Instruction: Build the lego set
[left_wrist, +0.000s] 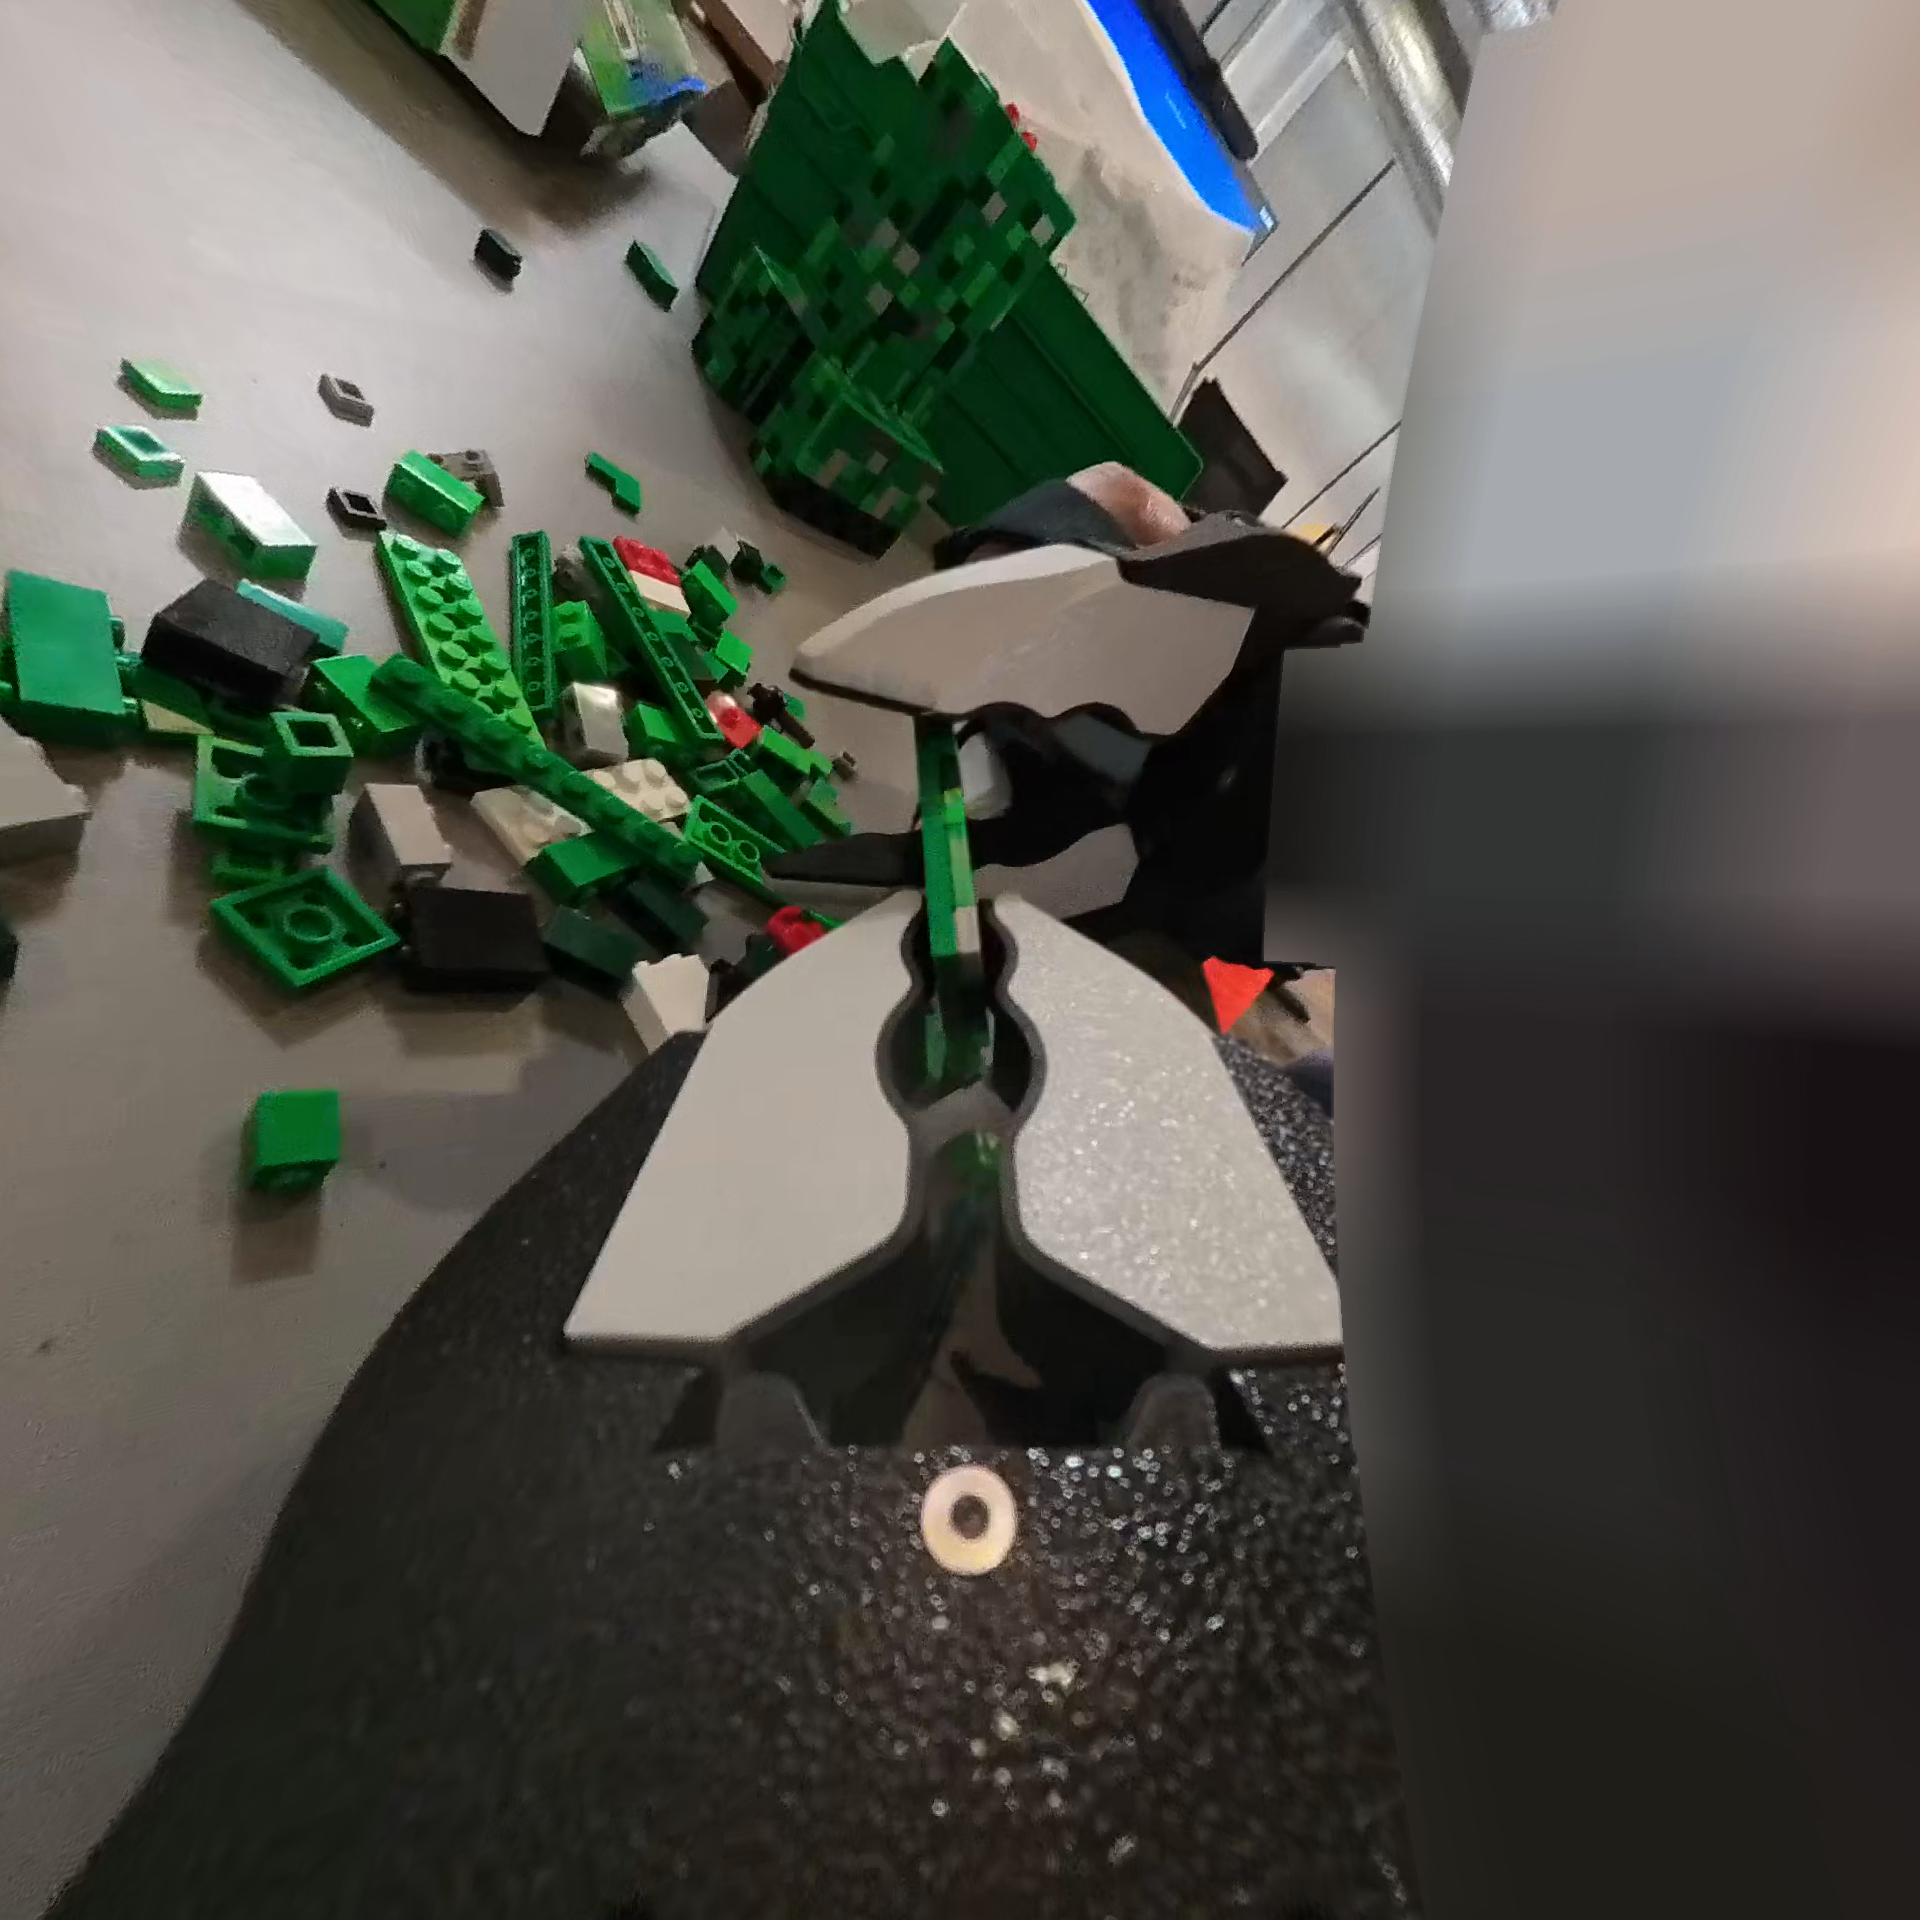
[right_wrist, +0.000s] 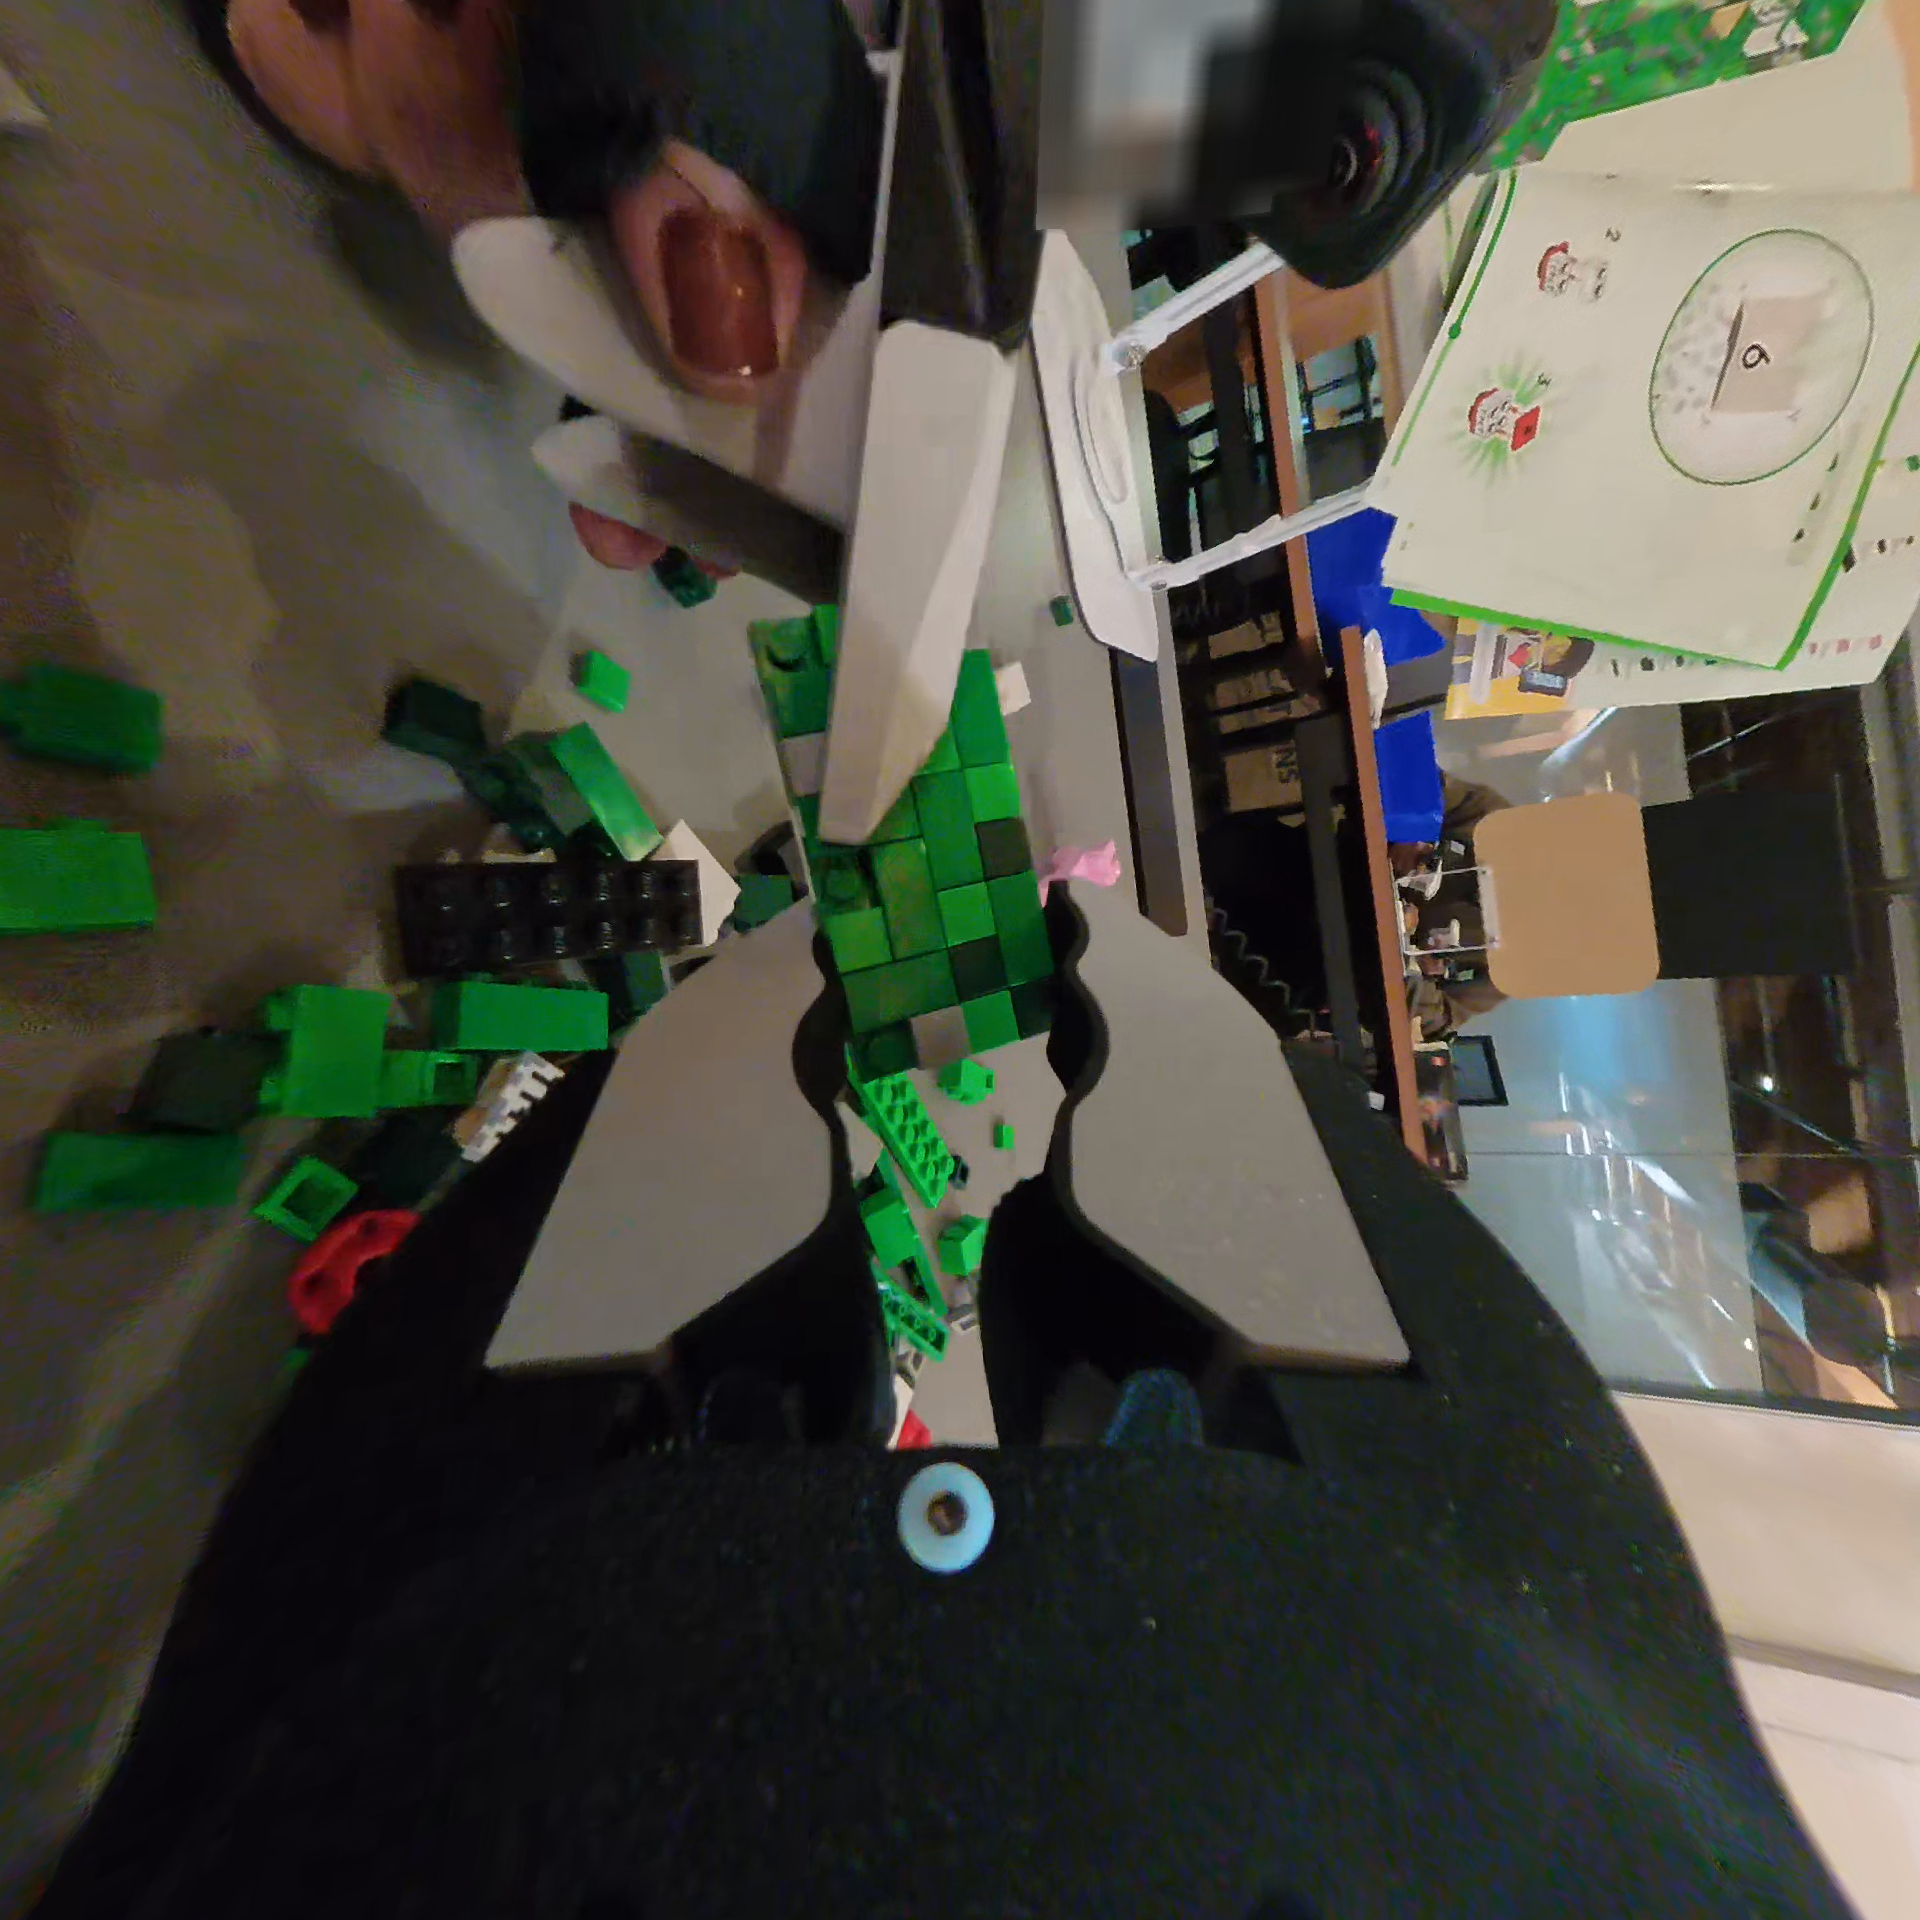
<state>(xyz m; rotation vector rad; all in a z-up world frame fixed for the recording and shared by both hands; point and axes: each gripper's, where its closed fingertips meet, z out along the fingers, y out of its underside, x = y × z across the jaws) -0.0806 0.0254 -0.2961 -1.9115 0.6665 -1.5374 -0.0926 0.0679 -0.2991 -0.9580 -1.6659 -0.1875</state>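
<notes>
I have the left tongs (left_wrist: 951, 935) clenched on a flat green tiled panel (left_wrist: 948, 831), which I see edge-on running up between the grey pads. From the right wrist view the same panel (right_wrist: 935, 914) shows its face, a patchwork of light and dark green squares, held up above the counter (right_wrist: 208, 520). My right tongs (right_wrist: 940, 935) also grasp it, one pad on each side edge of the panel. In the left view the right tongs (left_wrist: 935, 779) meet the far end of the panel. Loose bricks (left_wrist: 468, 707), mostly green with some black, white and red, lie scattered on the counter (left_wrist: 208, 208) below. A large green build (left_wrist: 894, 312) stands farther back, and an open instruction booklet (right_wrist: 1662, 416) sits at the upper right of the right view.
</notes>
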